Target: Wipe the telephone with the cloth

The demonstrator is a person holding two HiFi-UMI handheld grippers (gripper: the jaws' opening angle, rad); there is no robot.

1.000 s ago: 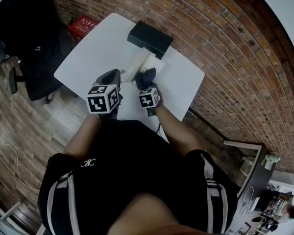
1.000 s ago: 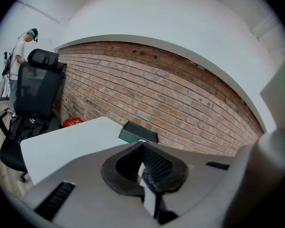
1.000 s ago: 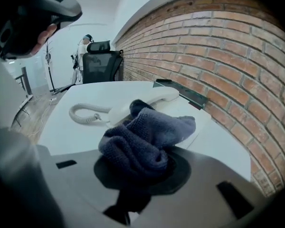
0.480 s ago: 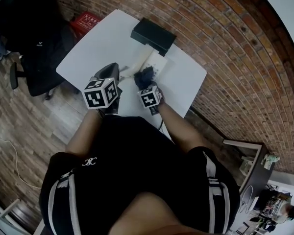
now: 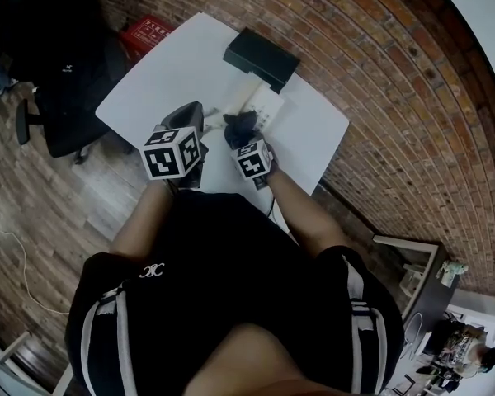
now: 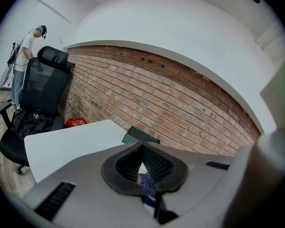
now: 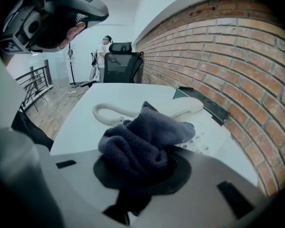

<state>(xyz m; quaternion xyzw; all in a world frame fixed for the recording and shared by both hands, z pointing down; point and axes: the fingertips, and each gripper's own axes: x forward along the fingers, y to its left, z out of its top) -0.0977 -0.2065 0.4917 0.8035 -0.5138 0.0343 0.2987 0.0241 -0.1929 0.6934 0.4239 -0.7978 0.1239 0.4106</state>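
— Well, from above: where's the white corded telephone [image 5: 264, 104]?
— On the white table [image 5: 165, 64], just beyond the right gripper [image 5: 242, 132].
— And the left gripper [image 6: 143, 148], in its own view?
— Jaws pressed together, nothing between them.
— The right gripper's view?
— Jaws clamped on a bunched dark-blue knitted cloth [image 7: 147, 137], right in front of the handset.

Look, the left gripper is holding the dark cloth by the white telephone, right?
No, it is the right gripper that holds the dark cloth by the white telephone, as the right gripper view shows. The left gripper is shut on nothing.
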